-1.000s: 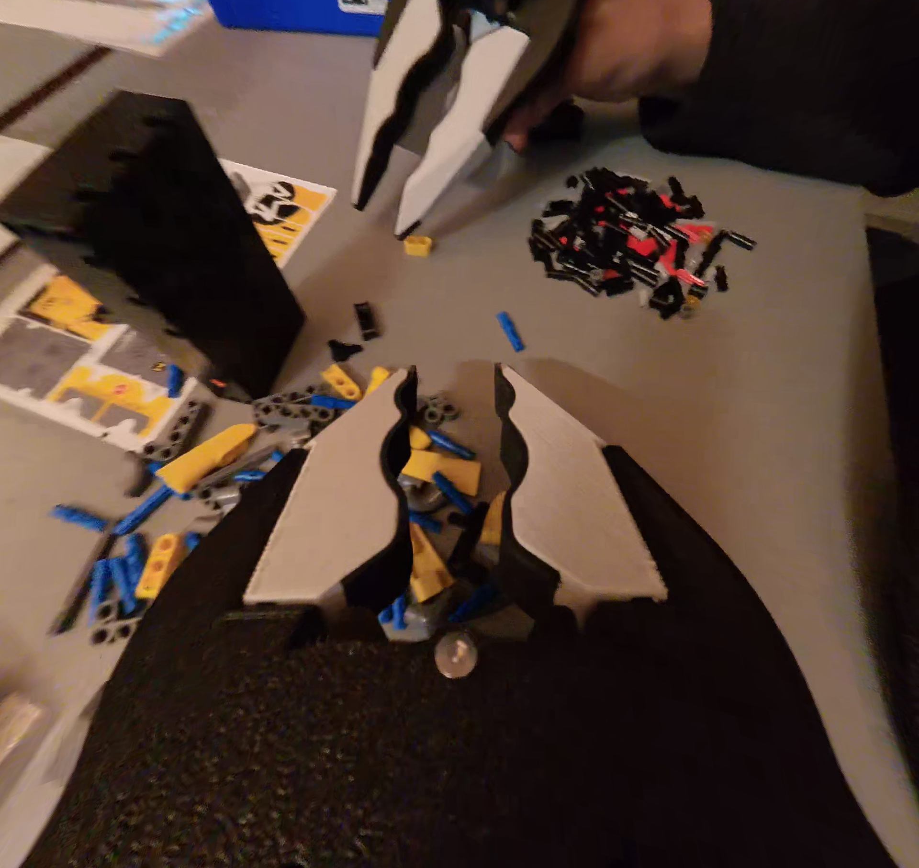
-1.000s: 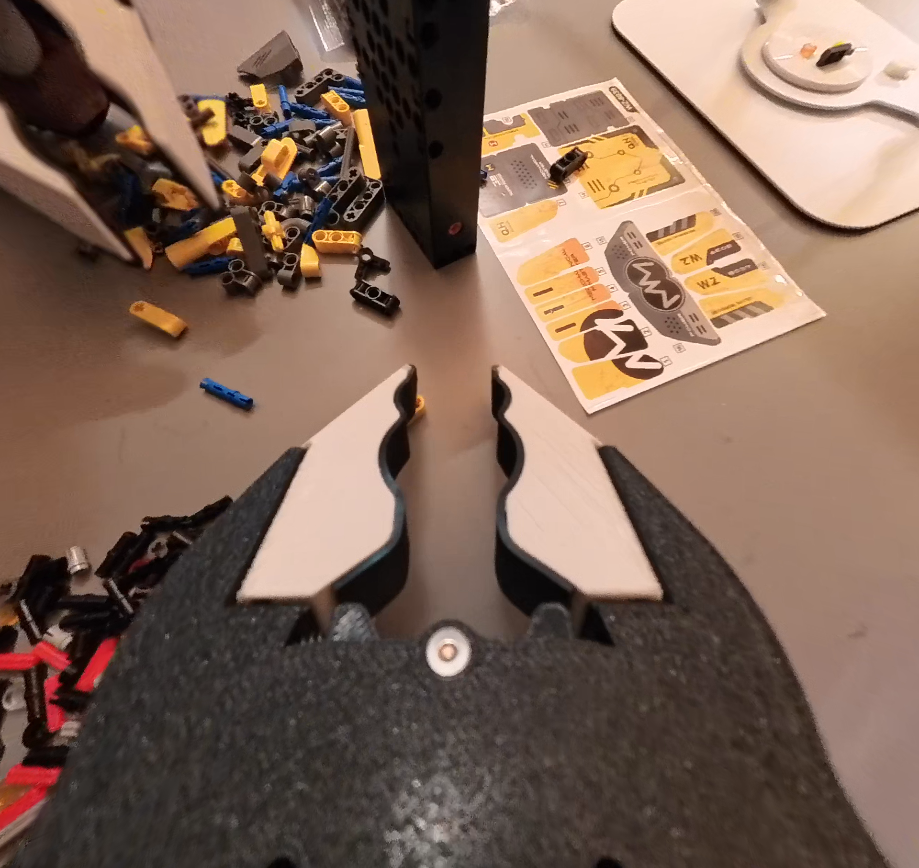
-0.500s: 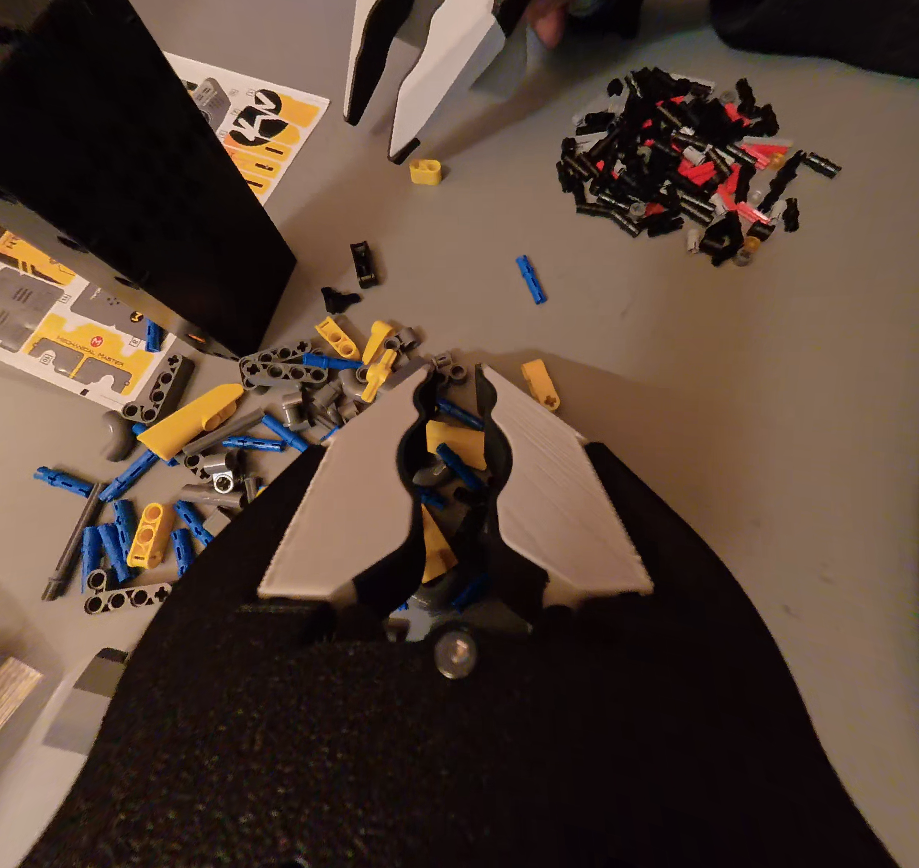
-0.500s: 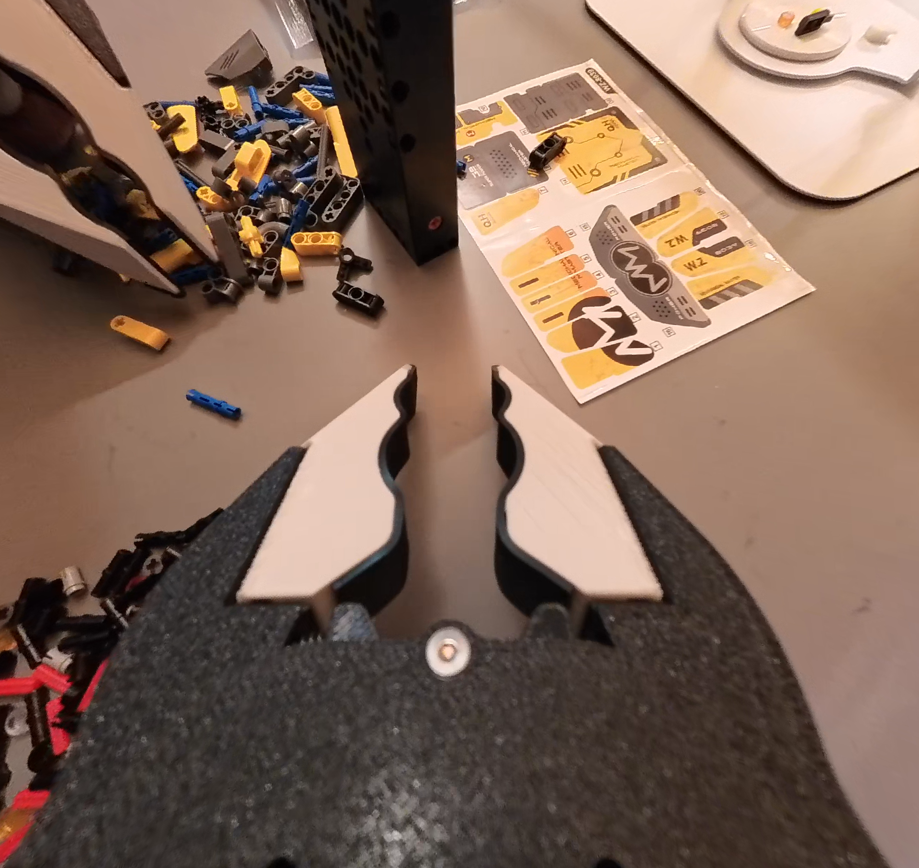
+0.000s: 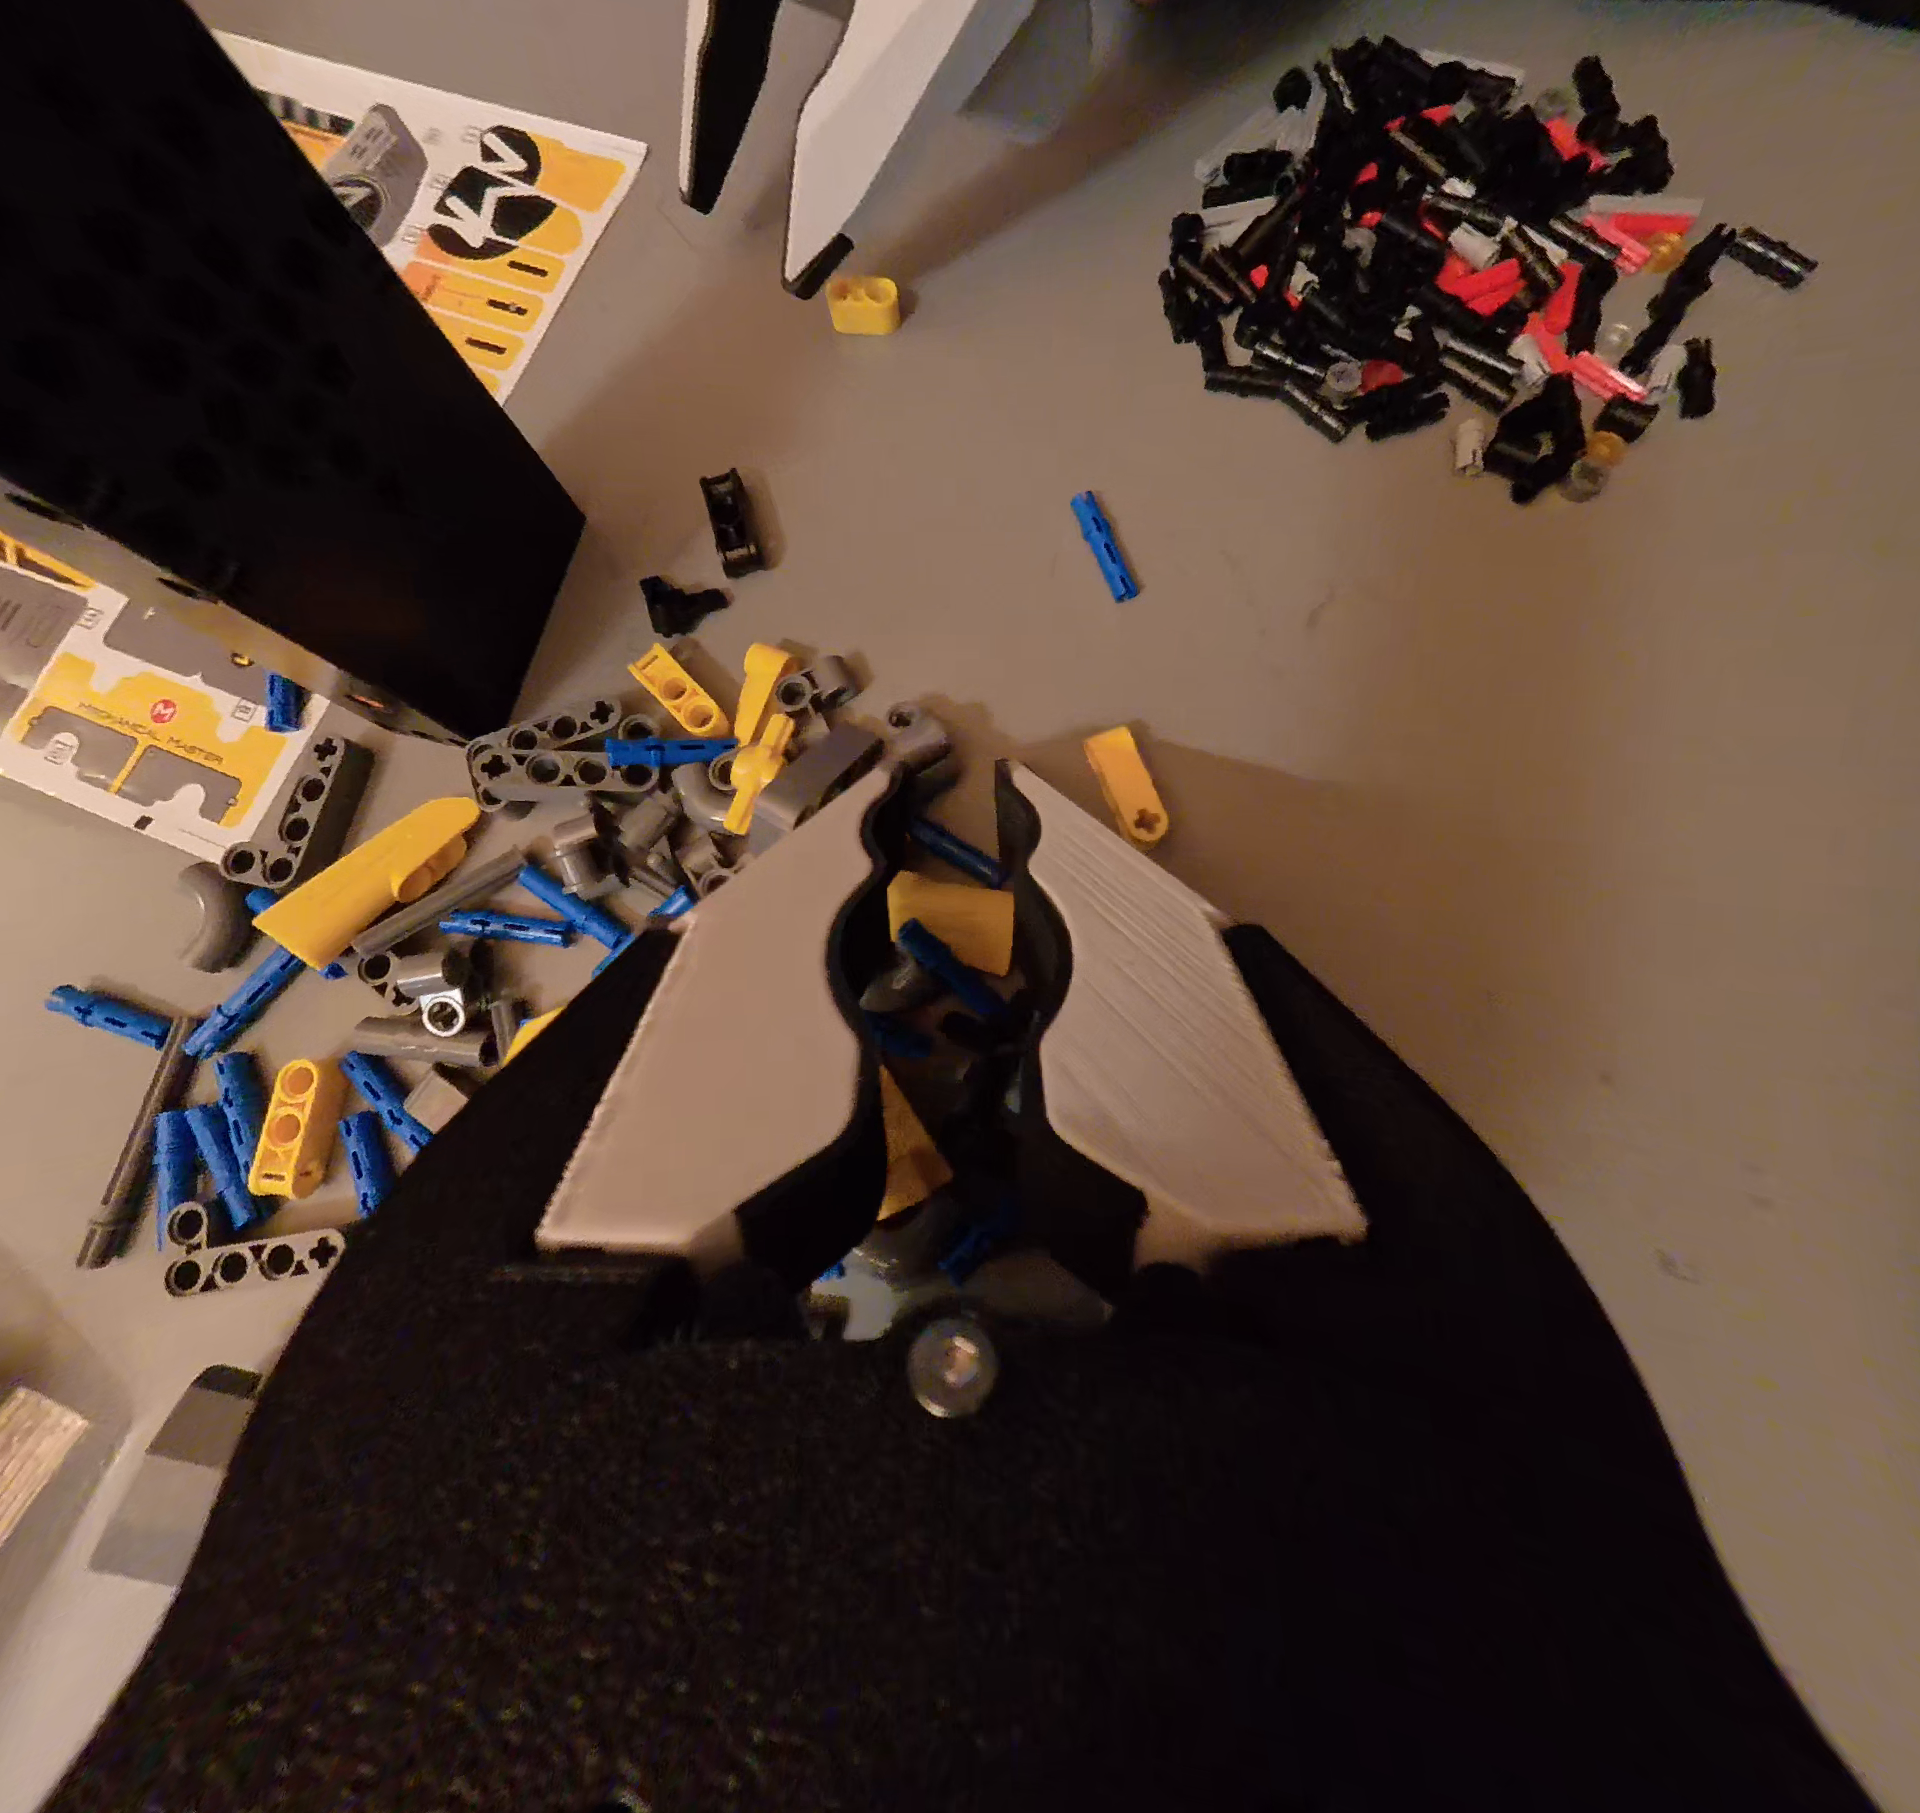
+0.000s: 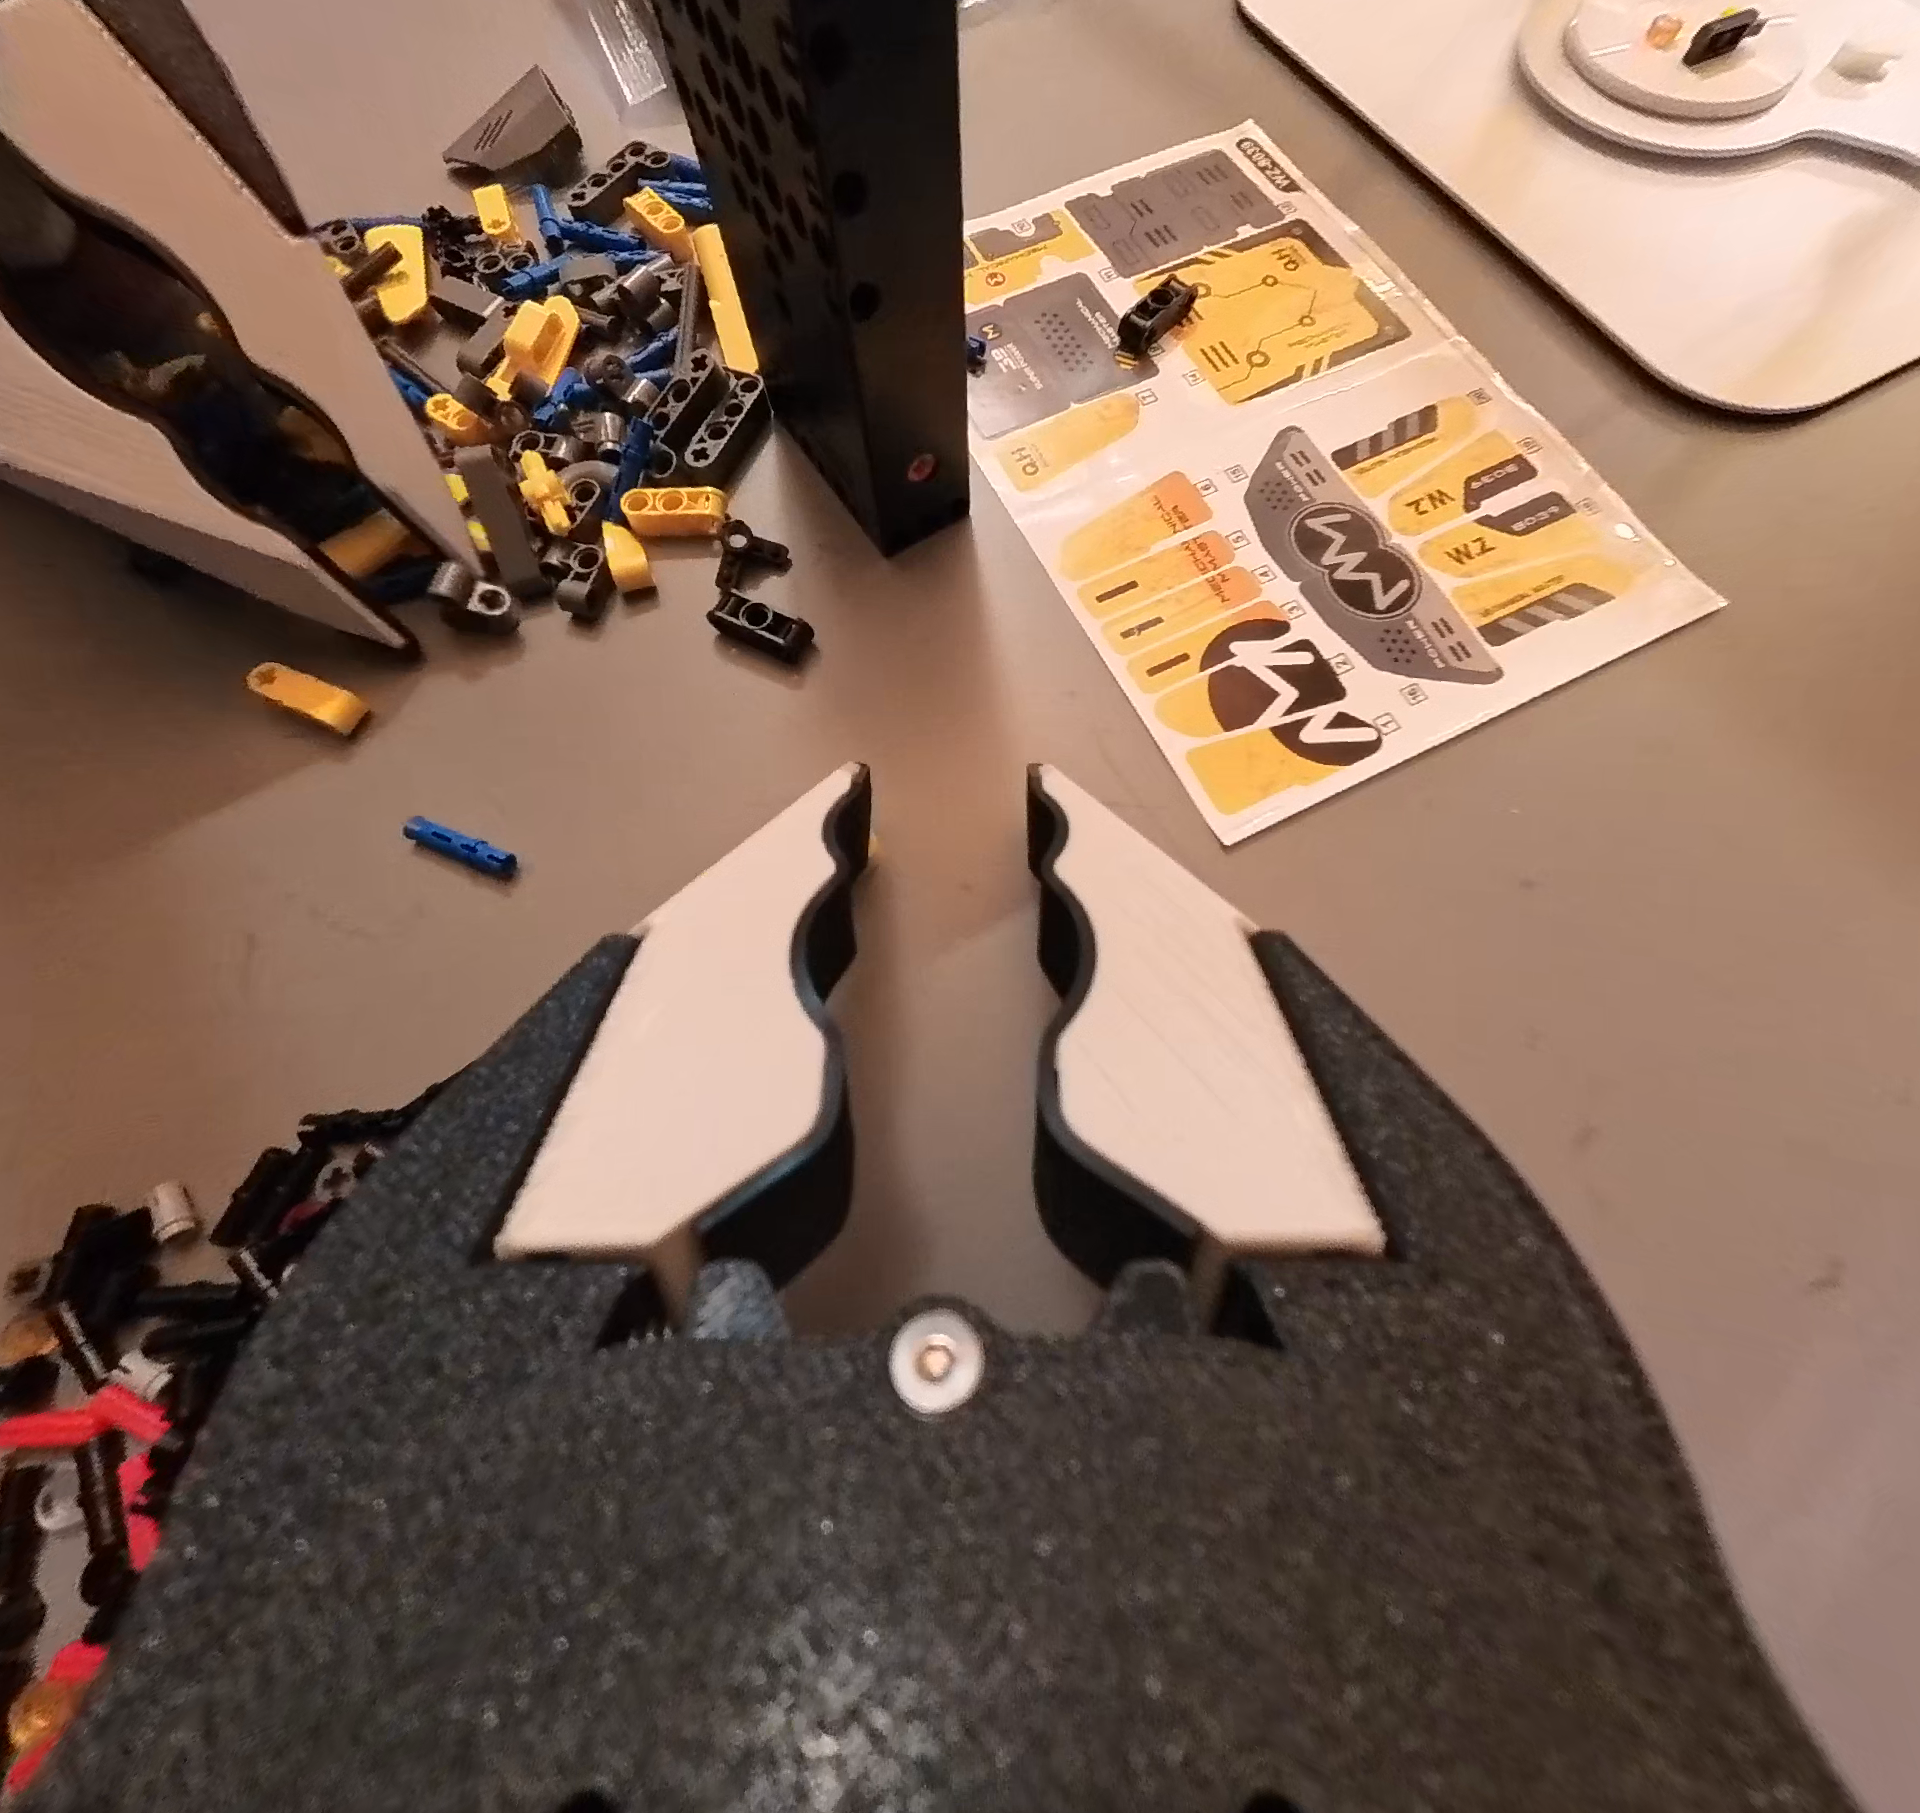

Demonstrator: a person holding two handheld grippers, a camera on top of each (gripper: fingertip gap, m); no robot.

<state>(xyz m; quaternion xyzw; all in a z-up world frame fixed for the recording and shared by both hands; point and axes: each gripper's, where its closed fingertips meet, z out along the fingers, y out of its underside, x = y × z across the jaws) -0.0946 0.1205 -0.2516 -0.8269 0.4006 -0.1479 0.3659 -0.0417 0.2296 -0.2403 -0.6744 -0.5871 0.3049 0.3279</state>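
Note:
My left gripper (image 5: 945,787) has its tips down in the edge of a pile of yellow, blue and grey building pieces (image 5: 582,828). Its jaws stand close together on a small grey connector (image 5: 916,735), and more pieces show in the gap behind the tips. The right wrist view shows this gripper (image 6: 442,610) at the left with the grey connector (image 6: 480,602) at its tips. My right gripper (image 6: 945,787) is open and empty, low over bare table. A small yellow piece (image 5: 862,303) lies just beside its fingertips (image 5: 816,257).
A tall black perforated block (image 6: 831,205) stands beside the pile, next to a yellow sticker sheet (image 6: 1299,516). A heap of black and red pins (image 5: 1455,288) lies to the right. A loose blue pin (image 5: 1103,548) and a yellow piece (image 5: 1127,787) lie apart. A white board (image 6: 1558,205) lies at the back right. About 12 cm separates my left fingertips from my right.
My left jaws have narrowed from wide open to a small gap and moved forward to the pile's edge, then held still. The right gripper has stayed open and barely shifted.

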